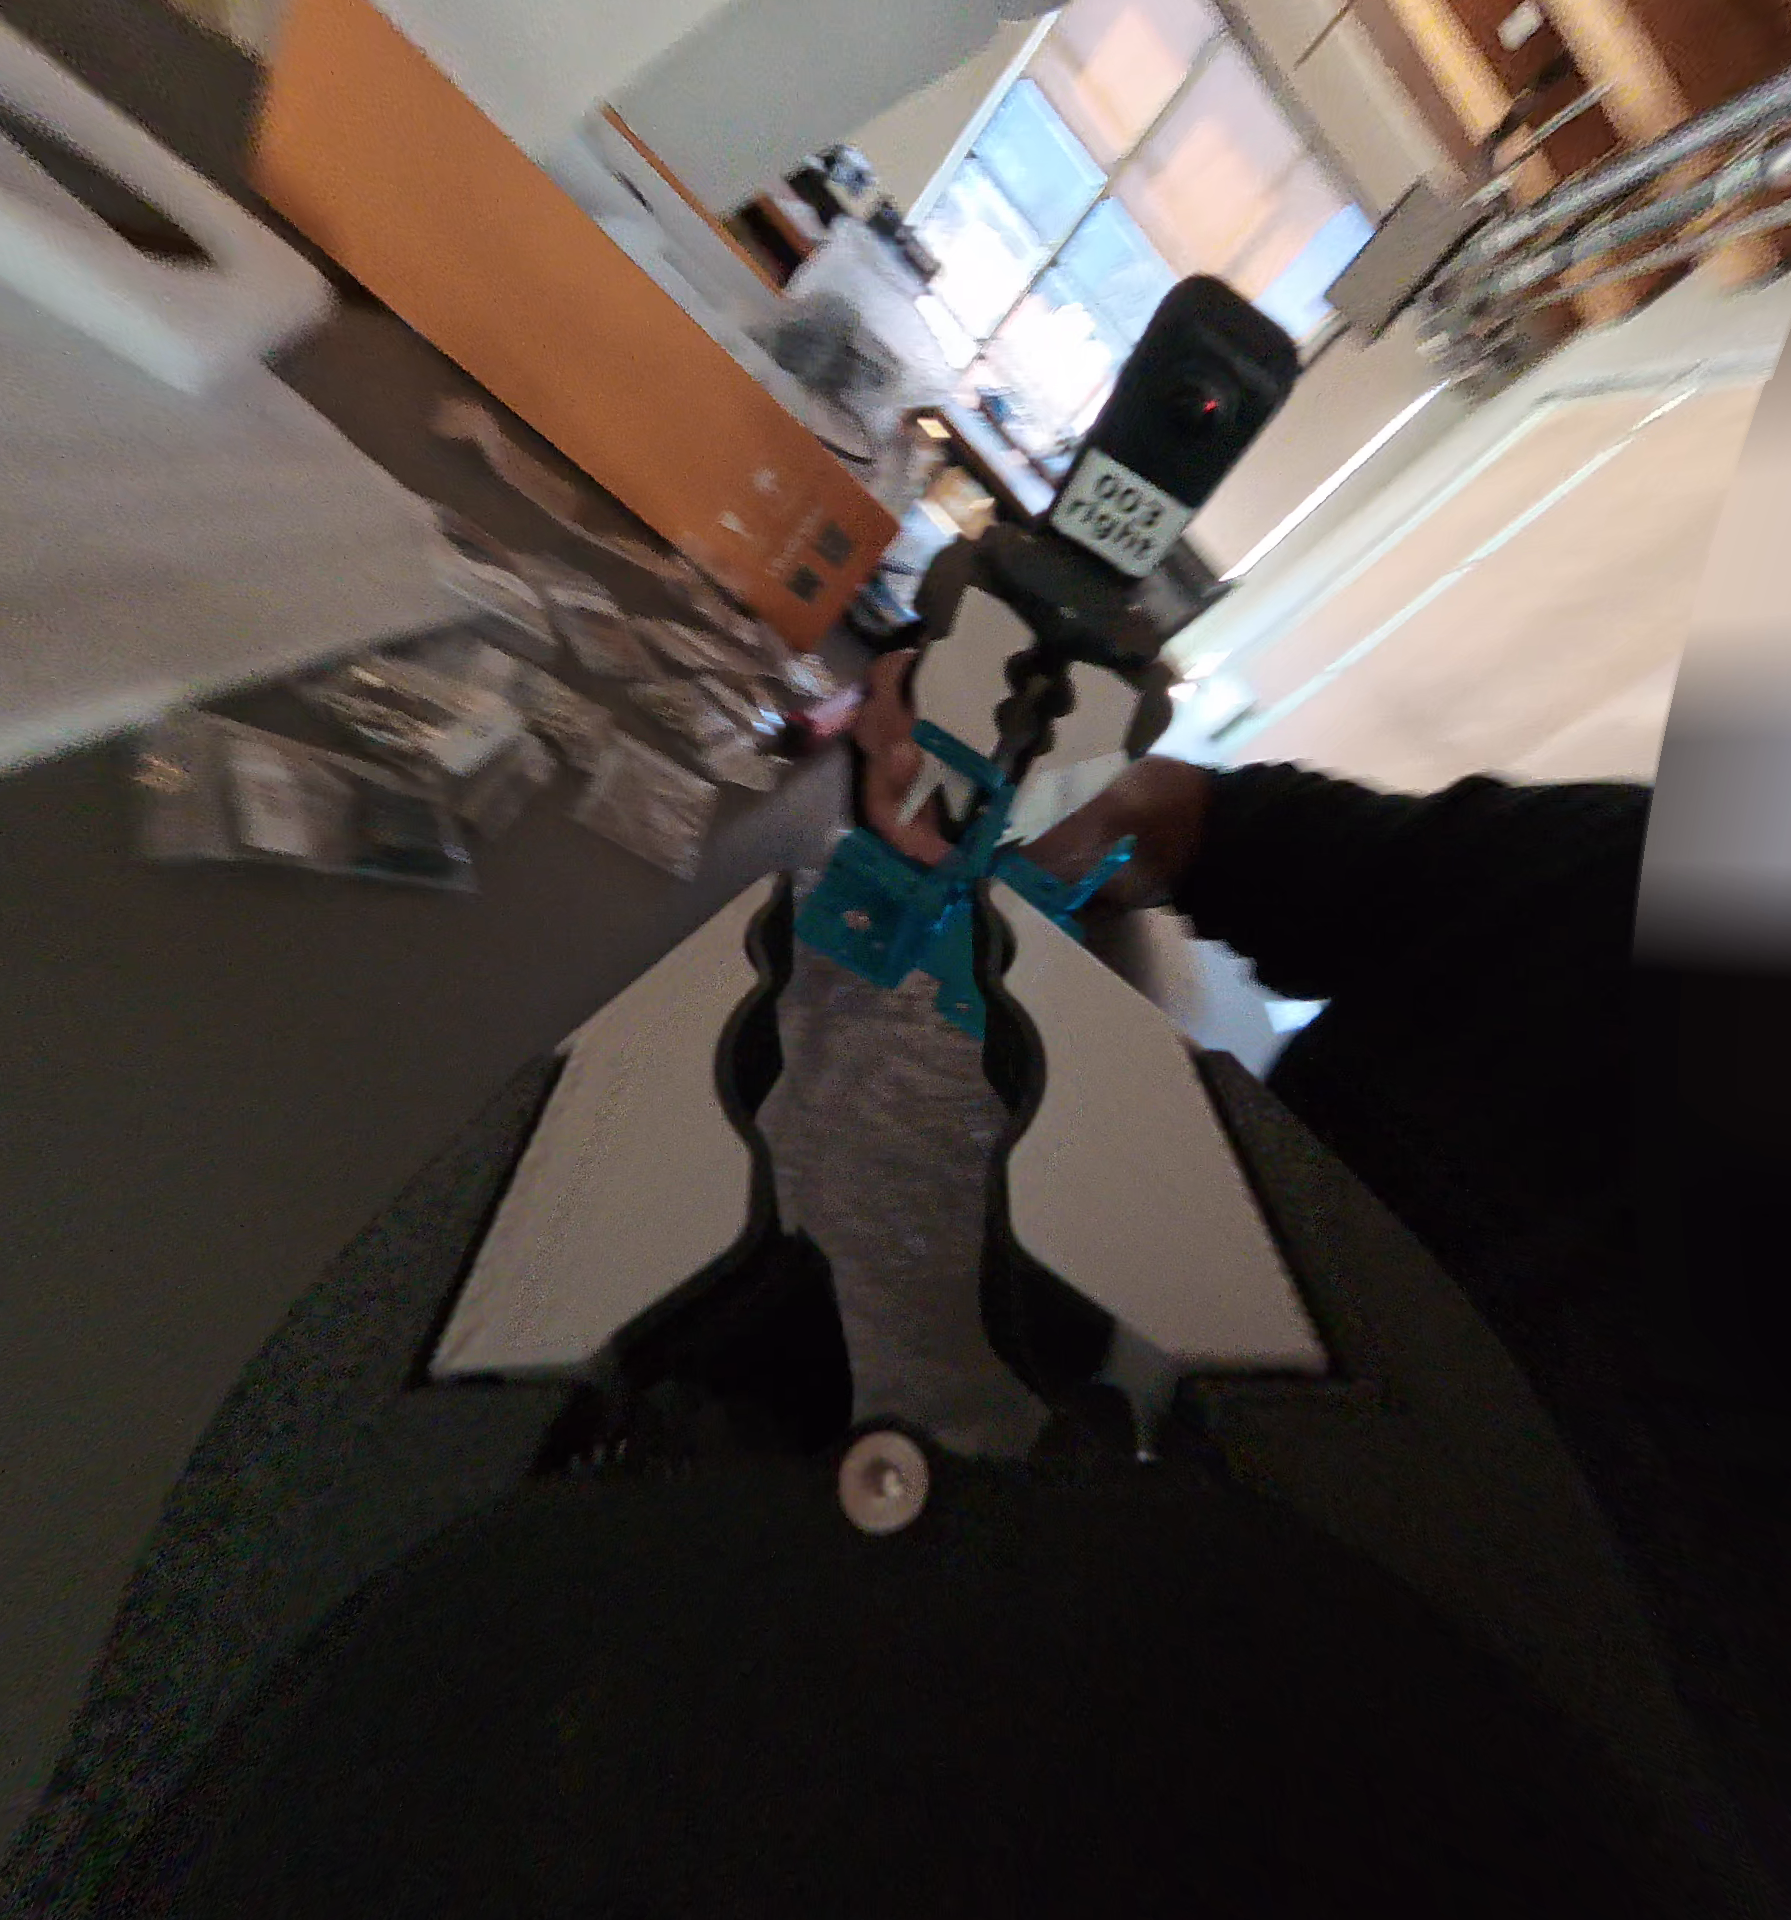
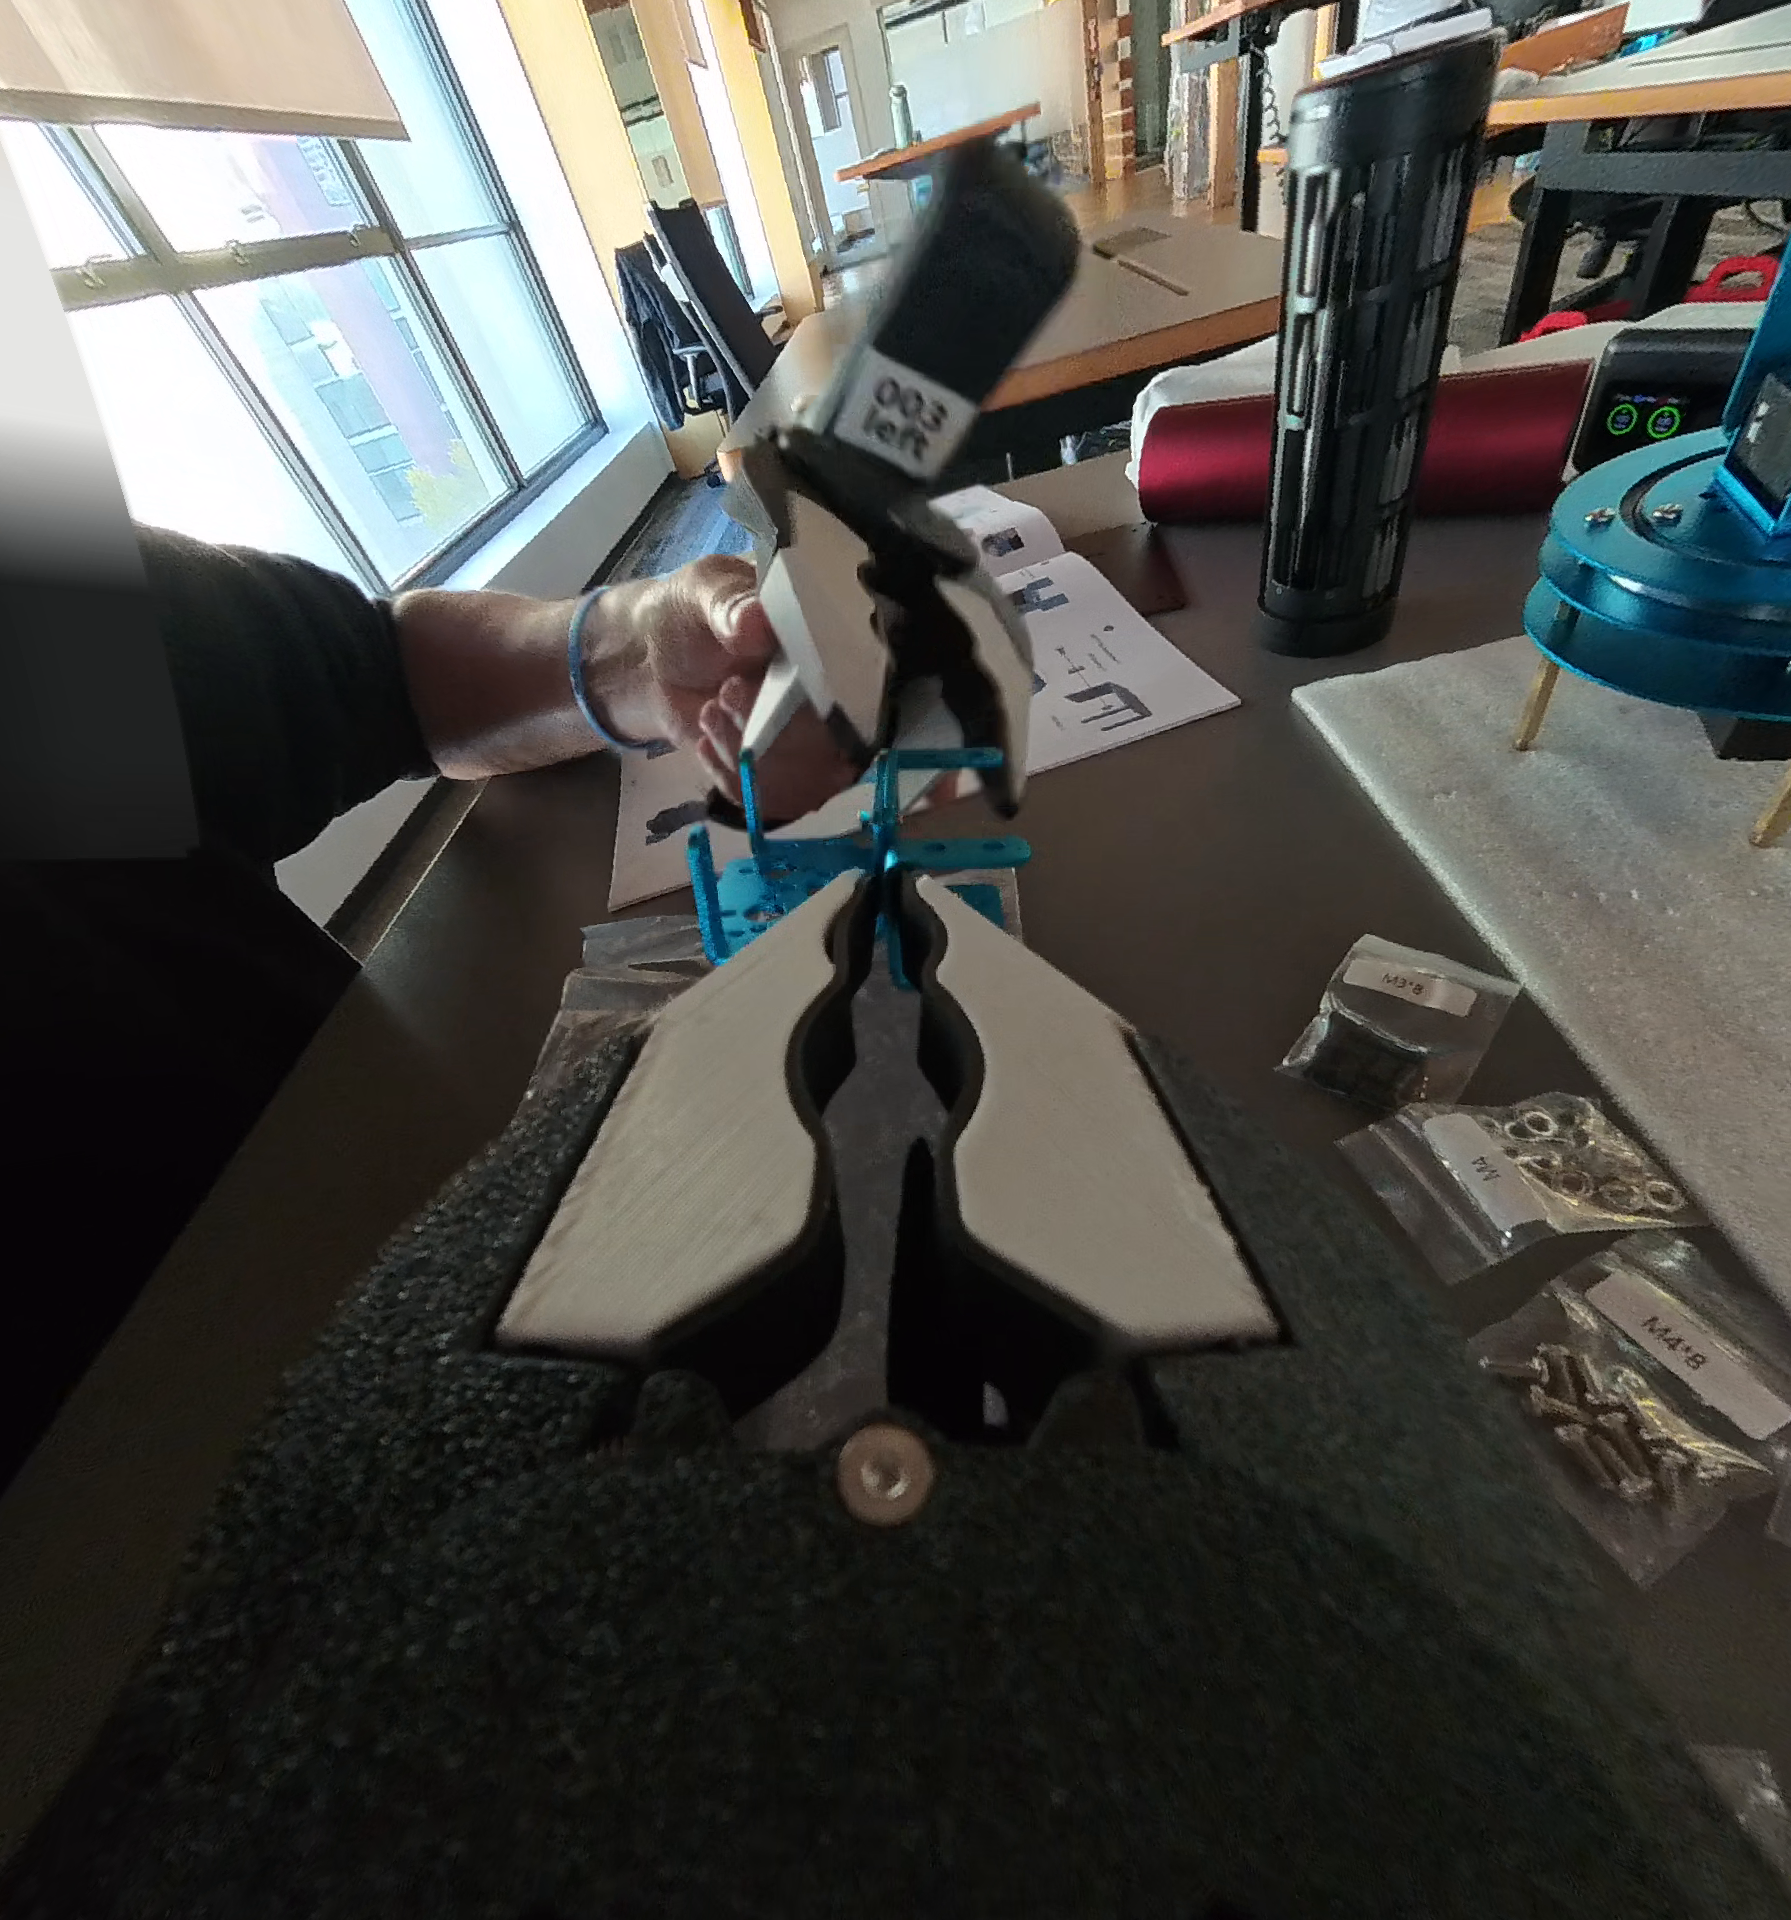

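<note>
right gripper (image 2: 886,894): closed on blue bracket assembly (image 2: 860,862)
left gripper (image 2: 912,769): clamped on the assembly's far end
advice: both grips are kept firm, twisting avoided

Right gripper (image 2: 886,888): pale grey finger plates, rough black speckled body, silver screw. Left gripper (image 2: 896,769): same pale grey plates, black body, white label. Anodised blue metal bracket piece (image 2: 766,899) with small punched holes. Dark brown tabletop (image 2: 1234,862). White paper booklet (image 2: 1099,665) printed with black diagrams. Black perforated cylinder (image 2: 1374,343). Clear plastic bags of silver screws (image 2: 1639,1403), white labels. Blue round metal base (image 2: 1701,582) on brass legs. Off-white textured mat (image 2: 1556,883). Dark red roll (image 2: 1244,462).
</note>
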### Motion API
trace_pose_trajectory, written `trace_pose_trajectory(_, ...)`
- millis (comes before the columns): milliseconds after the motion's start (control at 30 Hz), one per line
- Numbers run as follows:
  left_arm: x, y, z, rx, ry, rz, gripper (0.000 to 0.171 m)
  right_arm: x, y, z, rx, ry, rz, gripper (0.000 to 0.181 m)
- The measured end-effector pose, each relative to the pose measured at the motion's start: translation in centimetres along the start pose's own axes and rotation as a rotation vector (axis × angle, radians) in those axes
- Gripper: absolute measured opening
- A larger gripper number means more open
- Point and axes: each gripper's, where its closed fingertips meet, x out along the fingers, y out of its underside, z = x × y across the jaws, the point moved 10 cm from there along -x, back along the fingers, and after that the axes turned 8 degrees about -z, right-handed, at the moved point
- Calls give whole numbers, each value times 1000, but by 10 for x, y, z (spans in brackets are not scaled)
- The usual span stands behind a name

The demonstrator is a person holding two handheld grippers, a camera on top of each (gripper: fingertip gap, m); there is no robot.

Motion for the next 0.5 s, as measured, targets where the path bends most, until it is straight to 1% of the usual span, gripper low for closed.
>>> trace_pose_trajectory(67, -7, -8, -5, 222, -110, 6, 40, -2, -1, -2, -14, 11, -4, 3)
trace_pose_trajectory(100, -9, -11, -11, 346, -145, 9, 40, -2, -1, -2, -21, 9, 6, 3)
trace_pose_trajectory(167, -8, -11, -29, 553, -167, 10, 40, -2, -1, -2, -37, 12, 20, 3)
trace_pose_trajectory(200, -6, -10, -37, 604, -148, 10, 40, 0, 0, -1, -41, 7, 28, 3)
trace_pose_trajectory(300, 5, -4, -52, 629, -69, 70, 37, 4, 0, 5, -58, -10, 37, 3)
trace_pose_trajectory(500, 19, 8, -52, 700, -78, 243, 26, 7, -1, 12, -51, -34, 16, 4)
